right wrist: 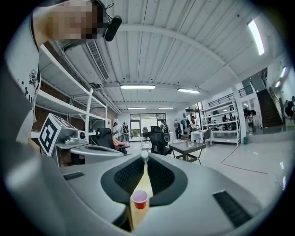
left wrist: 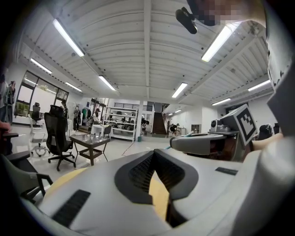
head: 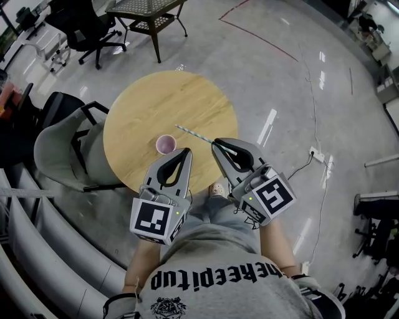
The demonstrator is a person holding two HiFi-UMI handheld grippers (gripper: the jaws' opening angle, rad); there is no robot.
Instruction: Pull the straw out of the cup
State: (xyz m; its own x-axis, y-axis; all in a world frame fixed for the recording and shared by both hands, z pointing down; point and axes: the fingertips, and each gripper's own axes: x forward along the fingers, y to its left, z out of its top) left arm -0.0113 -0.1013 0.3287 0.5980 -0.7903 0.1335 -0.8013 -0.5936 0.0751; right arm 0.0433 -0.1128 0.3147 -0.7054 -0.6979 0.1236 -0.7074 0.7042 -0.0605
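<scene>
A small pink cup (head: 165, 144) stands upright on the round wooden table (head: 149, 103), near its front edge. The thin pale striped straw (head: 193, 133) is out of the cup and hangs slanted above the table, to the cup's right. My right gripper (head: 216, 144) is shut on the straw's near part. In the right gripper view the straw's end (right wrist: 144, 156) sticks out between the closed jaw tips, and the cup (right wrist: 139, 199) shows lower down through the gap. My left gripper (head: 186, 152) hovers just right of the cup, shut with nothing in it.
A grey chair (head: 61, 148) stands against the table's left side. Farther back are a black office chair (head: 87, 28) and a glass-topped side table (head: 146, 9). A power strip with its cable (head: 315, 154) lies on the floor at the right.
</scene>
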